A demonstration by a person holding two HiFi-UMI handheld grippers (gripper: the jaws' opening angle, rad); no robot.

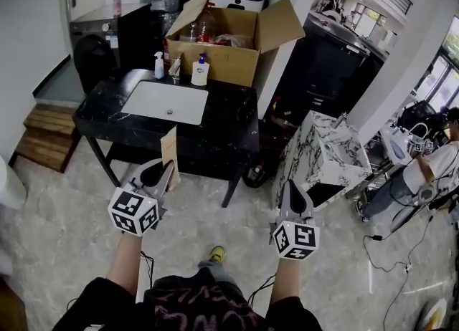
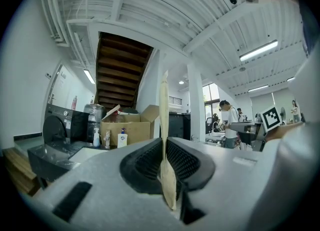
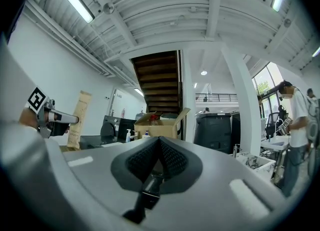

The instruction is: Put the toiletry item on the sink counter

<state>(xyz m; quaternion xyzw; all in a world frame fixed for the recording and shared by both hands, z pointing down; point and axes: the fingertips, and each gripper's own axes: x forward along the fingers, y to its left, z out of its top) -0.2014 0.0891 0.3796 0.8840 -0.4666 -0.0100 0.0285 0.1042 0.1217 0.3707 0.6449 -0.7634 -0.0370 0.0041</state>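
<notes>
Left gripper view is showing your left gripper (image 2: 164,150) pinching a flat kraft-paper packet (image 2: 163,105) edge-on between its fingers (image 2: 145,162). The packet is standing upright and rising well above them. Right gripper view is catching the packet's broad face, but the print on it is too small to read for sure. I am taking it to be the toiletry item. Your right gripper (image 3: 157,147) is carrying nothing, and its fingers are pressed together.

Head view is showing you standing on the floor, well apart from the black marble table (image 1: 229,118) with its white basin (image 1: 166,102). That table is lying at about 12 o'clock from the left gripper. Along its far edge a white pump bottle (image 1: 200,72) and a smaller spray bottle (image 1: 158,66) are standing just in front of an open cardboard box (image 1: 229,46). A white-veined marble vanity (image 1: 326,154) is sitting at about 1 o'clock from your right gripper, and I am not taking it as the target.

By my reading, you are in the carrying step: the item is held but is not yet over the table. The next move is calling for a step and a reach toward 12 o'clock, bringing the packet over bare black top. The stretch at 3 o'clock of the basin looks freest. Being so thin, the packet will probably not stand, so tilt it down and lay it flat before spreading the fingers.
</notes>
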